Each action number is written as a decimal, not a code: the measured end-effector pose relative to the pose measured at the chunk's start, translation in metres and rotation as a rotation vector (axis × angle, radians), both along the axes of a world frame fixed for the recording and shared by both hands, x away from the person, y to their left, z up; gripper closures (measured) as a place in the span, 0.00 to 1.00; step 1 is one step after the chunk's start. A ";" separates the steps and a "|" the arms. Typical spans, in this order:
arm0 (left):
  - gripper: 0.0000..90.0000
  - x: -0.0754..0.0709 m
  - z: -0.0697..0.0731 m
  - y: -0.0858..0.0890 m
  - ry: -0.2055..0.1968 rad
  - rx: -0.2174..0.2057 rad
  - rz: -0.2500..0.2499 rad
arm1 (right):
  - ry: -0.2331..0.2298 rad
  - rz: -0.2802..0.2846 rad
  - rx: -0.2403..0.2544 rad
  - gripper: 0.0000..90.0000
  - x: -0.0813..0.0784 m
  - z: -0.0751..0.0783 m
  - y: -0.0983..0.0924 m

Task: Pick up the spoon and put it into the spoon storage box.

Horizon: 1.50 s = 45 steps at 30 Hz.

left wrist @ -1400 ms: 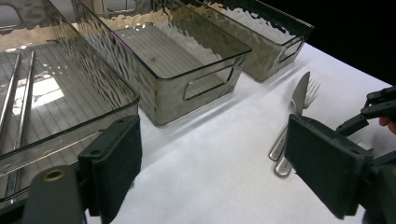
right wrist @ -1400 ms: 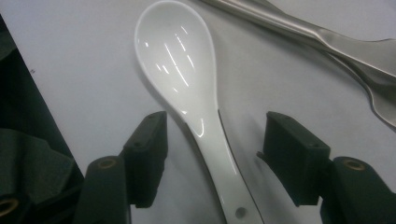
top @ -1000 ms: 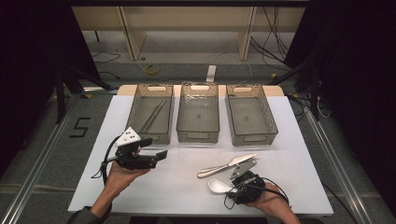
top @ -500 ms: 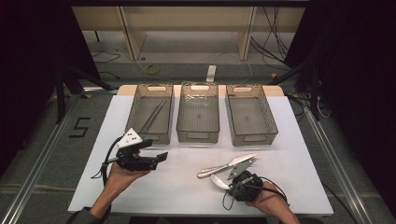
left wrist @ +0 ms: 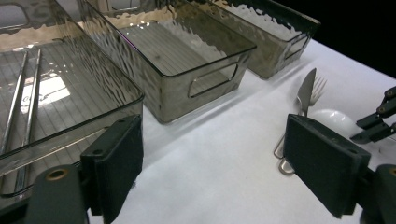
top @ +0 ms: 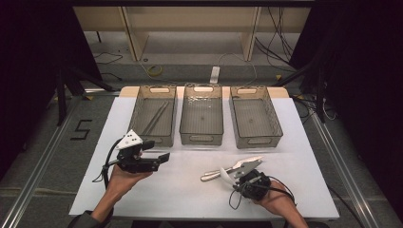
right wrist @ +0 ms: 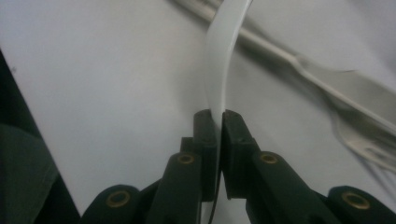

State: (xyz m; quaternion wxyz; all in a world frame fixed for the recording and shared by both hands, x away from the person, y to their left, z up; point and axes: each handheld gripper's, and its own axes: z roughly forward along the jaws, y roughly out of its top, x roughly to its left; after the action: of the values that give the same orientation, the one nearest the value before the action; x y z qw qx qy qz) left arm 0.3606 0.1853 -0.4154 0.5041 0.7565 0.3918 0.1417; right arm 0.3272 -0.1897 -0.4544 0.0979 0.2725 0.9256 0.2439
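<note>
The left hand-held gripper [top: 164,156] hovers over the white worktop [top: 180,190] with its jaws spread wide and empty; just ahead of it stands a bin holding two metal chopsticks [left wrist: 21,102]. Well to its right, the right hand-held gripper [right wrist: 217,116] is clamped on a white spoon [right wrist: 222,70], with a knife [right wrist: 299,65] and fork [right wrist: 369,140] lying just beyond its tips.

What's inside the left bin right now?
The left bin holds two thin metal sticks, likely chopsticks, lying side by side. Their near ends are blurred behind the bin's rippled front wall.
</note>
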 end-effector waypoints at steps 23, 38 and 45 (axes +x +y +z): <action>0.22 -0.002 0.002 0.002 -0.033 -0.017 0.028 | -0.156 -0.091 0.155 0.96 0.079 0.057 0.023; 0.22 -0.003 0.002 0.003 -0.048 -0.014 0.031 | -0.168 -0.138 0.170 0.96 0.122 0.065 0.045; 0.22 -0.004 0.003 0.003 -0.055 -0.023 0.036 | -0.160 -0.162 0.170 0.96 0.137 0.066 0.051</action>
State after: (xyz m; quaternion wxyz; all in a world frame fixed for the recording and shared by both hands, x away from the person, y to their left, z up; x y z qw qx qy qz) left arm 0.3566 0.1888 -0.4125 0.5205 0.7394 0.3930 0.1670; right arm 0.4637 -0.1388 -0.3887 0.1673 0.3331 0.8658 0.3339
